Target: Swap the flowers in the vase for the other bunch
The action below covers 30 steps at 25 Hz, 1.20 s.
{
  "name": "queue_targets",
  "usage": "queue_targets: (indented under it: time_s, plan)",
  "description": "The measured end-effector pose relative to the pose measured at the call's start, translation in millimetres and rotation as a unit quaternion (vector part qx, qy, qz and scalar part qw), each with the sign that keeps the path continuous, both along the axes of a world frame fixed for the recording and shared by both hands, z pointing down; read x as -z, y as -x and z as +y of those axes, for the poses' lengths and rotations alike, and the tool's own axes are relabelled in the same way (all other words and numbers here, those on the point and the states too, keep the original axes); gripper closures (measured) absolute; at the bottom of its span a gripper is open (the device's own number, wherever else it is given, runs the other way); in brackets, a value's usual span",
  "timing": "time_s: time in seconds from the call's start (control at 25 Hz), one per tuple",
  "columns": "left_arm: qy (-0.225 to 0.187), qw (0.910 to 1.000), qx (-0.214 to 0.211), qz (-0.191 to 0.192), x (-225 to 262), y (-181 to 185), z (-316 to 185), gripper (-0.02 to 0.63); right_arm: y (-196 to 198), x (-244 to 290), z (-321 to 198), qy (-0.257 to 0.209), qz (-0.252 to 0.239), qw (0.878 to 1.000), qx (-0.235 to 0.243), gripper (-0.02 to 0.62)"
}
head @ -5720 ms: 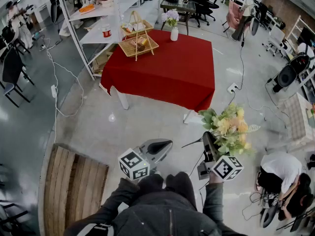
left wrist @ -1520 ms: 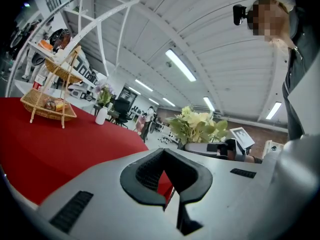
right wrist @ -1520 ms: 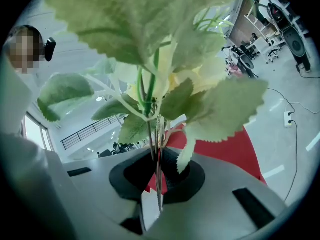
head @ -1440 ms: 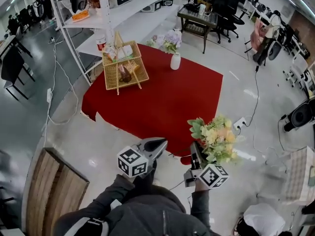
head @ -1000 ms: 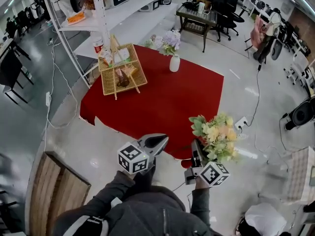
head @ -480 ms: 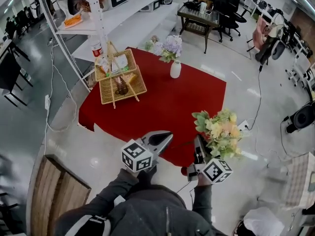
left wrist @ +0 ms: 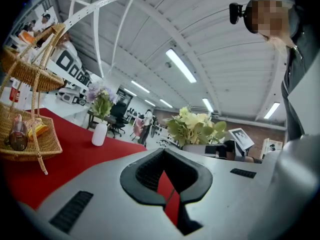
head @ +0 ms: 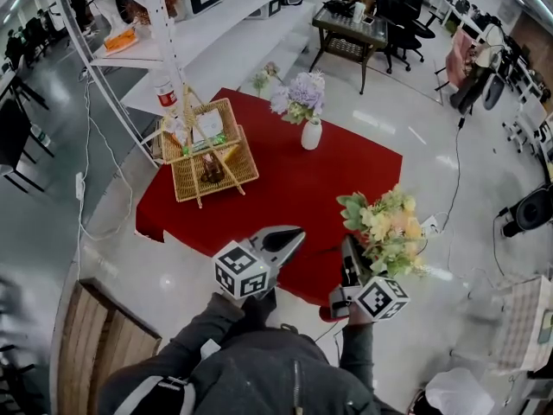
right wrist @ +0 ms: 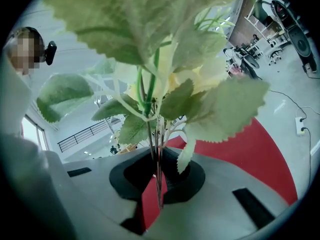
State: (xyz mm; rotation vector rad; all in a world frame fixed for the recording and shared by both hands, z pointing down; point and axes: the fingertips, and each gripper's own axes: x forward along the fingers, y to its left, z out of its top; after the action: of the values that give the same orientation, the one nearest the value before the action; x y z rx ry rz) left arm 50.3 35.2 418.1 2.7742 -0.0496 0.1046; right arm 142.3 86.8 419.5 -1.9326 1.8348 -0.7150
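Head view: a table under a red cloth [head: 285, 188] stands just beyond the person's two grippers. Almost six seconds ago it stood well apart, and it has drawn closer in each frame since. At its far edge is the white vase [head: 311, 134] holding the purple flowers [head: 302, 95]. A two-tier wicker basket [head: 207, 152] sits at its left. The left gripper [head: 294, 234] has its claw pressed together and holds nothing. The right gripper [head: 349, 247] still pinches the yellow bunch [head: 389, 229] upright, near the table's right corner. Each marker cube [head: 241, 271] bears black-and-white squares. A red-labelled can [head: 164, 93] stands on the white shelf rack [head: 216, 24]; its print is too small to read.

Left gripper view: the left gripper [left wrist: 165, 184] is closed and empty, with red cloth [left wrist: 75, 156] showing behind it. The vase [left wrist: 99, 134] stands far left, beyond the basket [left wrist: 30, 134]. The yellow bunch [left wrist: 192, 126] is on the right.

Right gripper view: the right gripper [right wrist: 157, 189] is clamped on the bunch's thin stems [right wrist: 156, 156]. Green leaves [right wrist: 220, 104] fill the frame.
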Motion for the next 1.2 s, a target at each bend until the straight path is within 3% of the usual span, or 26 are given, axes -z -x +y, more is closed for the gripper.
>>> queue_targets:
  time_s: [0.92, 1.2]
  plan:
    - [0.019, 0.9979, -0.061, -0.01, -18.8, -39.9, -98.8, 0.597, -33.3, -15.6, -84.4, 0.023, 0.001, 0.998, -0.065, 0.575]
    - [0.032, 0.9984, -0.045, -0.012, -22.8, -51.0, -114.1, 0.598, -31.8, -24.7, -89.2, 0.052, -0.006, 0.996, -0.071, 0.575]
